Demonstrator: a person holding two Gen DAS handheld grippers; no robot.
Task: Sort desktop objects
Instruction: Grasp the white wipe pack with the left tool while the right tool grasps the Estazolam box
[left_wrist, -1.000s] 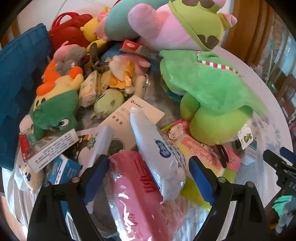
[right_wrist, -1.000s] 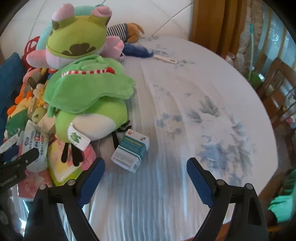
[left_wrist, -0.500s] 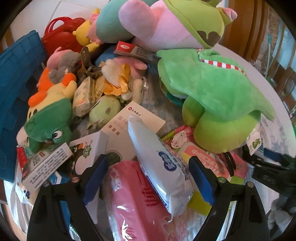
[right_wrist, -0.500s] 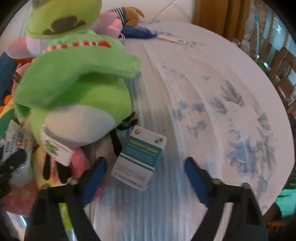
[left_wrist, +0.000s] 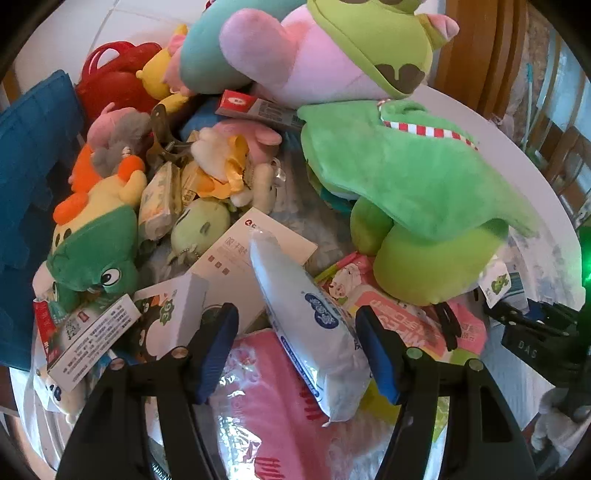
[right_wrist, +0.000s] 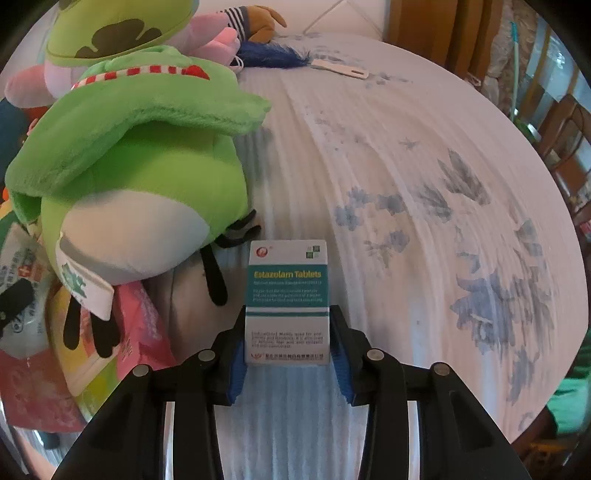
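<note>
A white and teal tablet box (right_wrist: 287, 288) stands on the flowered tablecloth (right_wrist: 424, 166), and my right gripper (right_wrist: 288, 350) is shut on its lower half with both blue pads pressed to its sides. In the left wrist view a white tissue pack (left_wrist: 306, 317) lies slanted on a pink packet (left_wrist: 266, 413). My left gripper (left_wrist: 297, 354) straddles the pack and its jaws are closing. The left pad still stands clear of the pack, while the right pad is close to its edge.
A big green frog plush (right_wrist: 140, 177) lies just left of the tablet box. Plush toys, boxes and packets crowd the left side, among them a green dinosaur plush (left_wrist: 96, 251), a white card (left_wrist: 251, 251) and a blue bin (left_wrist: 26, 184). Wooden chairs (right_wrist: 565, 147) ring the table.
My right gripper came down over the tablet box and shut on it. The left gripper's jaws narrowed around the tissue pack while that hand stayed almost in place.
</note>
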